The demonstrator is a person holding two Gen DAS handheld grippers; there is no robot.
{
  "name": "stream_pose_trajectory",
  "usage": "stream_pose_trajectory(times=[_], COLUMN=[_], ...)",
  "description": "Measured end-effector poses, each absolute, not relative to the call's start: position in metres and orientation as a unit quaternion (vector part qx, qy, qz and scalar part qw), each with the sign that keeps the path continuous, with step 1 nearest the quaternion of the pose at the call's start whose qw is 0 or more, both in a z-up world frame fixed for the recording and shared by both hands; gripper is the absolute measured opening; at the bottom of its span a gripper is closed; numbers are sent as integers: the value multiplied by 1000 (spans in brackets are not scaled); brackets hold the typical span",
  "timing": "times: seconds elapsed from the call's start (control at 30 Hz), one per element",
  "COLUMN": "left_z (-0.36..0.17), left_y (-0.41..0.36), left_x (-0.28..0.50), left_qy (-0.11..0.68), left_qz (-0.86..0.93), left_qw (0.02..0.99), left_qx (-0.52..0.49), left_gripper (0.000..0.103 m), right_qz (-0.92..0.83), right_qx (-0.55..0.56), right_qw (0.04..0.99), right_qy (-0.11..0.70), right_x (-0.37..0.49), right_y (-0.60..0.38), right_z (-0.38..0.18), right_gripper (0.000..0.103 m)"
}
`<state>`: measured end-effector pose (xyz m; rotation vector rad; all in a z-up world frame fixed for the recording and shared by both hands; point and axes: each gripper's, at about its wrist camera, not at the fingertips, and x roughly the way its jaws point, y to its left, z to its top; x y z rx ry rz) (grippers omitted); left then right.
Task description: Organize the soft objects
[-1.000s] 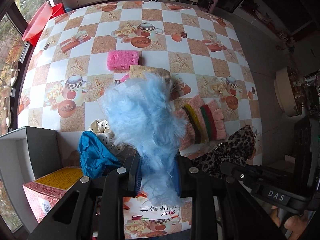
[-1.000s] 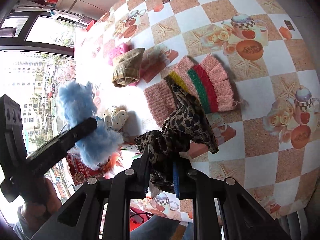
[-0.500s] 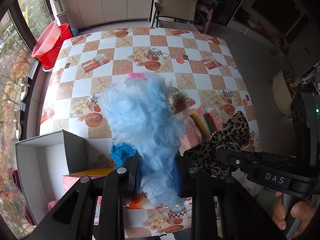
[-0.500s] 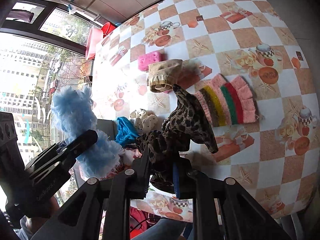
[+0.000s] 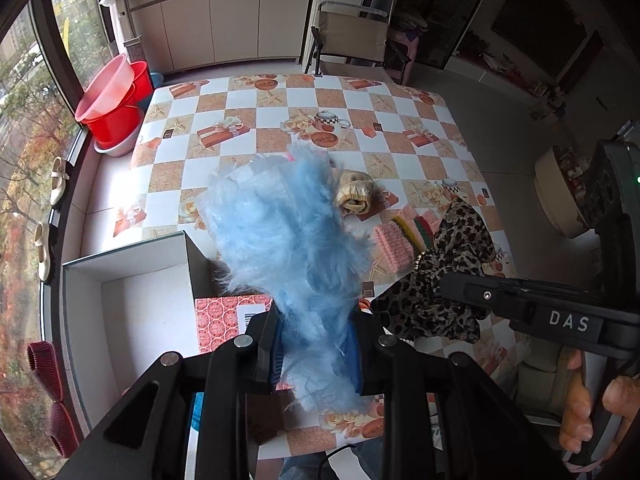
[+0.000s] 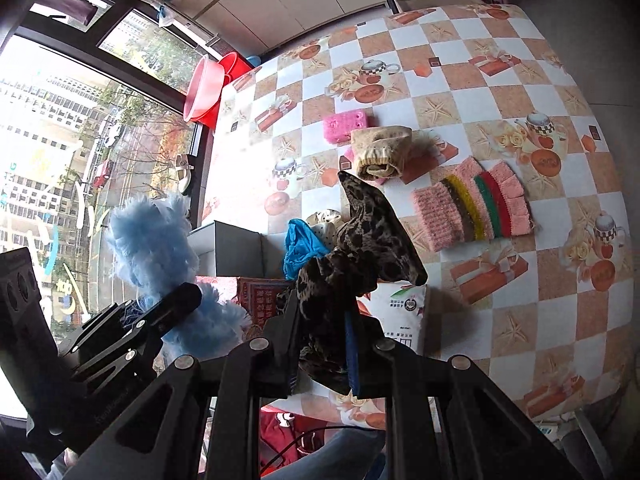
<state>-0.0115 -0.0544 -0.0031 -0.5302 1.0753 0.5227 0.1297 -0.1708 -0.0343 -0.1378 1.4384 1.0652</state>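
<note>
The left gripper (image 5: 316, 350) is clamped on blue fluff (image 5: 288, 232), the right gripper (image 6: 322, 354) on leopard cloth (image 6: 360, 248), both held above the table (image 6: 500, 92). The open white box (image 5: 132, 300) holds nothing visible; blue fabric (image 6: 300, 246) lies beside it.

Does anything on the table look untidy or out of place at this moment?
Nothing is damaged or spilled. A blue cloth and a dotted cloth lie crumpled beside the open box, not in it. The striped knit piece lies flat.
</note>
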Motion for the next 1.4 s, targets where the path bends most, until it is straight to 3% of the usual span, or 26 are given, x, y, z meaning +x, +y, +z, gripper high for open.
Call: stream_pose_trajectory(times=[1.4], left_z=[4], left_y=[-31], left_x=[-186], left_qy=[448], left_qz=[341], left_qw=[773], left_qx=[-292], left_gripper=[28], right_qz=[572], right_qx=[-168], right_qw=[585], right_qy=[550], right_x=[-34], right_y=[-108], right_z=[14], right_gripper=[20])
